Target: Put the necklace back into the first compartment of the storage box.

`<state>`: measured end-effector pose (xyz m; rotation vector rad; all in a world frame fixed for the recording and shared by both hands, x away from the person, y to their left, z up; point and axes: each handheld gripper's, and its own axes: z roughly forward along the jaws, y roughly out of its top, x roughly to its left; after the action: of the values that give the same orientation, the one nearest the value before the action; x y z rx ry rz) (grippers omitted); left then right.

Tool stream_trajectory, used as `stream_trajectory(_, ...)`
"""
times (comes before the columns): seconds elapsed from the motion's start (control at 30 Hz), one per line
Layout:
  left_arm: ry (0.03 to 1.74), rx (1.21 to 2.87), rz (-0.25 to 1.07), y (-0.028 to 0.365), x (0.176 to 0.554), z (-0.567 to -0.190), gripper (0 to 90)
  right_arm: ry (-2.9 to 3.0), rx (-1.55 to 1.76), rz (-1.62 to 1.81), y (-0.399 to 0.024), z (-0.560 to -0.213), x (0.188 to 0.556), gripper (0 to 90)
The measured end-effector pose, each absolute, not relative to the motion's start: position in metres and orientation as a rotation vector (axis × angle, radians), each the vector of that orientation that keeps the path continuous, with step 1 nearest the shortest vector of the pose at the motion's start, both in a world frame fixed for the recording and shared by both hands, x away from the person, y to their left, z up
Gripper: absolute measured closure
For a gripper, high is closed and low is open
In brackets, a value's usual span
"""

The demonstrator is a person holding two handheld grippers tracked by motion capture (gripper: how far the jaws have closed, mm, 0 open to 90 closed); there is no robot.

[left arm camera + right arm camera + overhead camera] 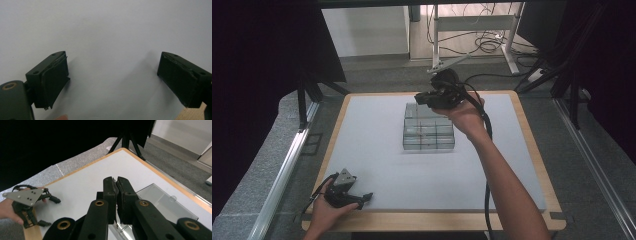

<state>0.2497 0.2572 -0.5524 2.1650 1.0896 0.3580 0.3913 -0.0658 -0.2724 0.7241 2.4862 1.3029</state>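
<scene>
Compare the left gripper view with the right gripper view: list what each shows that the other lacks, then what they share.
Left gripper view alone: the left hand-held gripper up close, its jaws wide apart with nothing between them, low over the surface.

Right gripper view alone: the right hand-held gripper with its jaws pressed together, the clear plastic box beneath it, black curtains, the floor, and the left hand-held gripper farther off in a hand.

Both: the white table top and a bit of its wooden edge.
</scene>
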Motion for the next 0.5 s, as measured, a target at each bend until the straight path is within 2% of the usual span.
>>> stream_trajectory(0.5,1.084,2.169,0.356,0.257,0.25,-0.552,9.9,2.445,0.777,1.3,-0.054,-0.279,0.415,84.5)
